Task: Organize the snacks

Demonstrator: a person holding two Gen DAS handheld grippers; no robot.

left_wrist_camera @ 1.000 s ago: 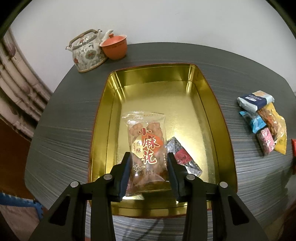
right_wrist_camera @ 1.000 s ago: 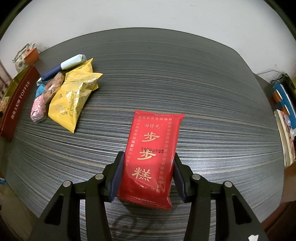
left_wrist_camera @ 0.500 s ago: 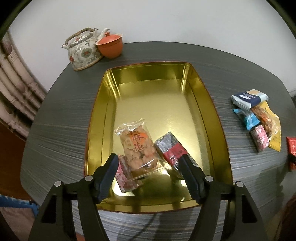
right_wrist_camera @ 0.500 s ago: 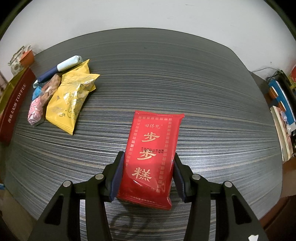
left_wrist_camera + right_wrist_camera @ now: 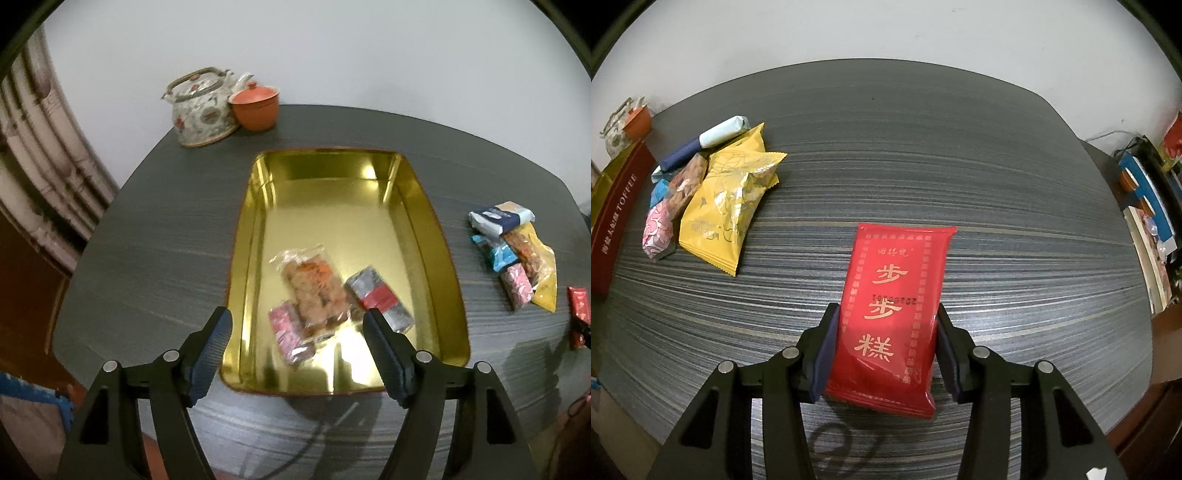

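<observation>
Snacks are split between a gold tin (image 5: 436, 236) and a loose heap on the dark striped table (image 5: 960, 147). Three packets are seen lying in the near end of the tin: a clear packet of brown twists (image 5: 314, 288) in the middle, a pink packet (image 5: 290, 332) touching its left side, and a silver-and-red packet (image 5: 380, 301) on its right. The left gripper (image 5: 297, 354) is held above the tin's near edge; its jaws have just been opening and now stand wide apart, with nothing pressed between them. The clear packet is seen past the gap, lying free in the tin. A patterned teapot (image 5: 201, 107) and an orange lidded cup (image 5: 256, 107) are set side by side beyond the tin, near the wall.

A red packet (image 5: 892, 317) with gold characters is clamped between the pads of the right gripper (image 5: 886, 347), its far end pointing away over the table. To the left, the heap is made up of a yellow packet (image 5: 727, 206), a pink one (image 5: 657, 232), a navy-and-pale-blue one (image 5: 705, 142) and others partly hidden. The tin's dark red outer side is visible at the left edge of the right wrist view.
</observation>
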